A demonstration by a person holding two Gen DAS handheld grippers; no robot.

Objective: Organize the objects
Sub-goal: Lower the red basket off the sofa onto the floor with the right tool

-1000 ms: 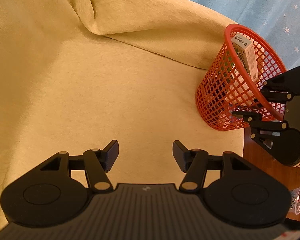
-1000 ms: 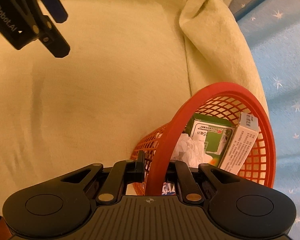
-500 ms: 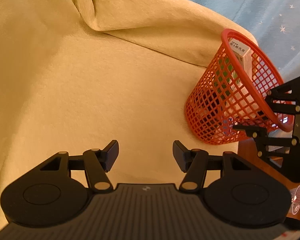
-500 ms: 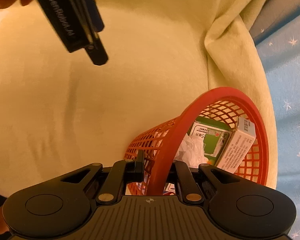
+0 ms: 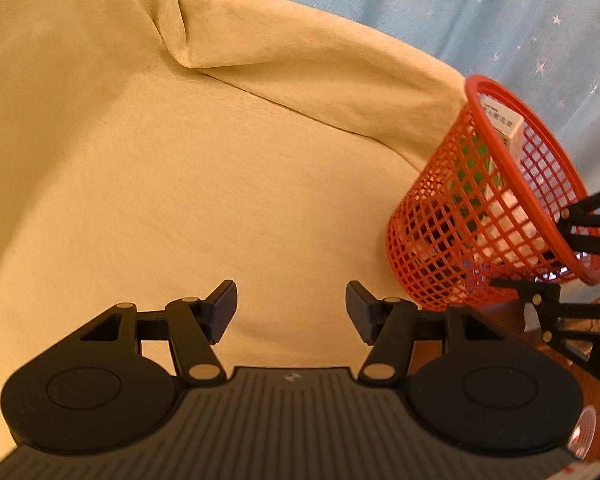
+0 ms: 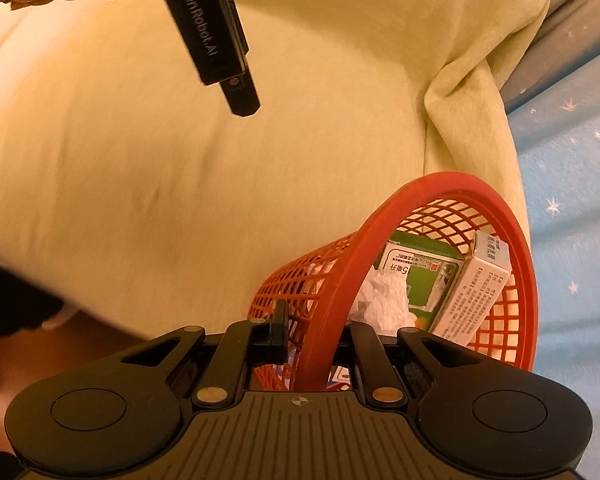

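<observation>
Our left gripper (image 5: 291,306) hangs with fingers spread wide, nothing between them. Our right gripper (image 6: 315,334) is clamped, one finger either side of a rim.

A pale yellow plush blanket (image 5: 204,168) spreads in soft folds under warm light, backed by a light blue star-printed fabric (image 5: 480,12), with brown wooden furniture (image 5: 512,320) at its edge

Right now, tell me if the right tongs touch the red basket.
Touching: the right wrist view shows the right tongs clamped on the red basket rim, one finger each side.
</observation>
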